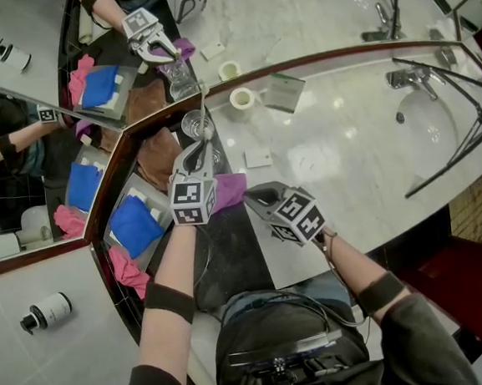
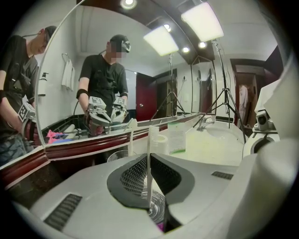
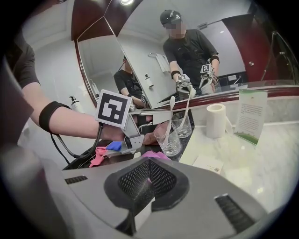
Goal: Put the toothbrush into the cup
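A white toothbrush stands upright between the pads of my left gripper, which is shut on its handle. Right under the jaws is the clear glass cup. In the right gripper view the toothbrush has its bristle head up and its lower end inside the cup, close to the mirror corner. From above, the left gripper hangs over the cup. My right gripper is shut and holds nothing, a little to the right of the left one; its jaws point at the cup.
A purple cloth lies between the grippers. Blue and pink cloths fill a tray at the left. A white roll, a green-white card and a small card sit on the marble counter. The sink and tripod legs are right. Mirrors rise behind.
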`<state>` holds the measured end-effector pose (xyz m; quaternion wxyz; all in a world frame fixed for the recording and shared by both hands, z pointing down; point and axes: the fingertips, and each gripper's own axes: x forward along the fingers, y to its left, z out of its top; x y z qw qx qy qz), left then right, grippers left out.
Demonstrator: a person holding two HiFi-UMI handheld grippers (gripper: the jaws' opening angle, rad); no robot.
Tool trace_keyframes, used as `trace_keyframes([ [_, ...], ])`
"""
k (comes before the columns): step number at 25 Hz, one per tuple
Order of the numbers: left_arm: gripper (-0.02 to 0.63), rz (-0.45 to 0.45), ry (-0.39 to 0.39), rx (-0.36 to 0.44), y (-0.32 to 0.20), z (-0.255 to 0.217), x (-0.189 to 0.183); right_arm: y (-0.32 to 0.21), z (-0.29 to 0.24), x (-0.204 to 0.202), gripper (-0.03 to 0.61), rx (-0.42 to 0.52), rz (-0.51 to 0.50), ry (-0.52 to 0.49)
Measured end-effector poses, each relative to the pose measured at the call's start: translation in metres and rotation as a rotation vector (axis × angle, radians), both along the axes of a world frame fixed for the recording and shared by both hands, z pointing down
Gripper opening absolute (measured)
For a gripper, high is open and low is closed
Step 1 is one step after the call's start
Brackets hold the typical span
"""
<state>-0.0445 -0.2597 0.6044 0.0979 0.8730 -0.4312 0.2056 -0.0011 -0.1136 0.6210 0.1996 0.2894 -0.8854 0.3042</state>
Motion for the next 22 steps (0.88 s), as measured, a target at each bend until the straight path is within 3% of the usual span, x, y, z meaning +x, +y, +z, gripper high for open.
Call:
trace_keyframes([
  [3, 0.028, -0.003, -0.005, -0.007, -0.001, 0.002, 0.001, -0.002, 0.0, 0.0, 0.02, 0.002, 0.002, 0.001],
  [7, 0.103, -0.004, 0.004, -0.024, -0.001, 0.004, 0.001, -0.002, -0.001, 0.001, 0.02, 0.002, 0.004, -0.003],
  [22, 0.114, -0.006, -0.032, -0.006, 0.029, -0.029, -0.003, 0.007, -0.024, 0.013, 0.02, 0.029, 0.045, -0.009],
])
